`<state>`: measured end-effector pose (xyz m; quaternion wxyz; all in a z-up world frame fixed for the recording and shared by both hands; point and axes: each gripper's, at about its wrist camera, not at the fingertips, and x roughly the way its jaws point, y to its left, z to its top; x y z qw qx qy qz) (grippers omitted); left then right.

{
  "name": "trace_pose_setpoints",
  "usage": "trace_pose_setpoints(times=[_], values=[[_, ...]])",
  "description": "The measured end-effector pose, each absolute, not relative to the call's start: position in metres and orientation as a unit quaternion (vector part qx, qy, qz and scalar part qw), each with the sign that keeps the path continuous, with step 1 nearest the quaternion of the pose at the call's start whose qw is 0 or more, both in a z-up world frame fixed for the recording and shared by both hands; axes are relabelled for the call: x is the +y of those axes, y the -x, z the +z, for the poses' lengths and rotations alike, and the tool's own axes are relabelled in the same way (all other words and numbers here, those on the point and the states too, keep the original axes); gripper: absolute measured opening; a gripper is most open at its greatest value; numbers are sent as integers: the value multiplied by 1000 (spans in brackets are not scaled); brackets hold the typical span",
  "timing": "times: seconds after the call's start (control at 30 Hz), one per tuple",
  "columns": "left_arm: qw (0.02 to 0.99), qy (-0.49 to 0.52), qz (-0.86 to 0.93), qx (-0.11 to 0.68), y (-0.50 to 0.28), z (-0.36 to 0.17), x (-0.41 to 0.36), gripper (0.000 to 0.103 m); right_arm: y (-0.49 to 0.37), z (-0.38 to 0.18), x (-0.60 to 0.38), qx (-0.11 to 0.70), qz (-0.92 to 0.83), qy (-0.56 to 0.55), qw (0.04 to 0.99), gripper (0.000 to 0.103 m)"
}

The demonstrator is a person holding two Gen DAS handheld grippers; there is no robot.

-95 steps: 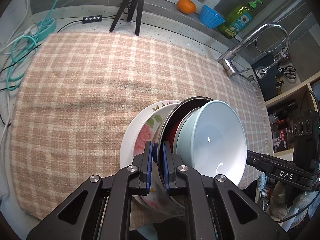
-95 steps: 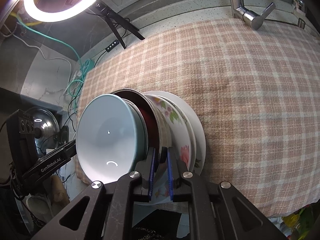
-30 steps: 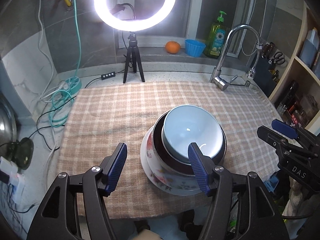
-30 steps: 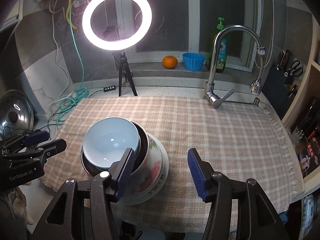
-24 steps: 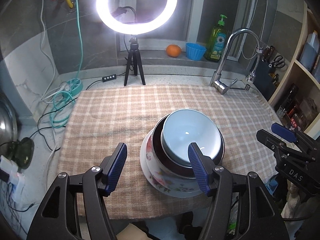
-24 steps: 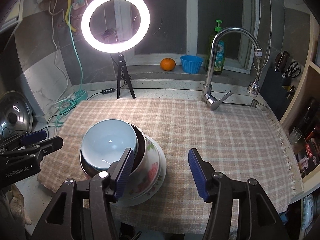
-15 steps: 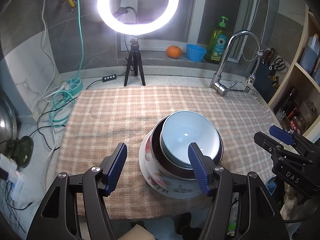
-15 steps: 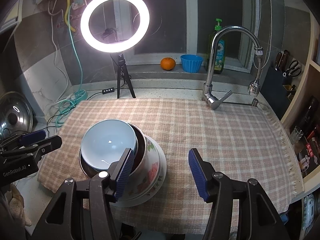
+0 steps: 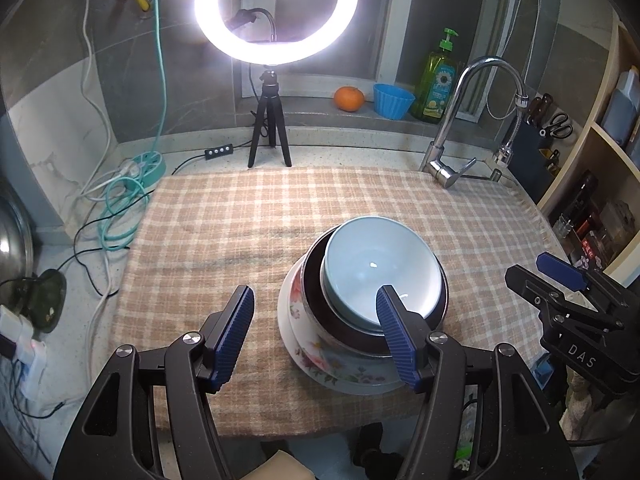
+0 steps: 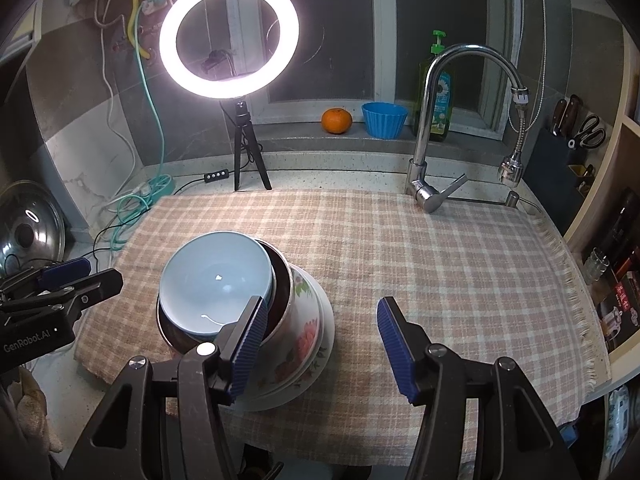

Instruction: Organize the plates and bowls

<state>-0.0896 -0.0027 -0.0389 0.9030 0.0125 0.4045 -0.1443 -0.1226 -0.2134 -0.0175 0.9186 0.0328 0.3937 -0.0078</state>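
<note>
A checked cloth [image 9: 248,232] is covering the counter before a glowing ring light [image 9: 276,8] and faucet [image 10: 436,120]; on it the pale blue bowl [image 9: 380,268] is sitting nested in a dark bowl [image 9: 312,280], itself on floral plates [image 9: 320,356] (stack near the front edge); I am holding my left gripper [image 9: 316,328] and right gripper [image 10: 320,340] spread wide, both gripping nothing, above the cloth.

Bowls [image 9: 374,268] nested on plates [image 9: 340,376], on cloth [image 9: 224,232]; faucet [image 9: 452,152] behind.
</note>
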Motion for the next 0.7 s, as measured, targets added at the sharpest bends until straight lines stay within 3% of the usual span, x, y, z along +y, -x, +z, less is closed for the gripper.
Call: trace_pose_setpoints(times=[0.7], values=[[902, -10, -144, 407, 86, -39, -2, 63, 121, -22, -215, 398, -8, -36, 917, 54]])
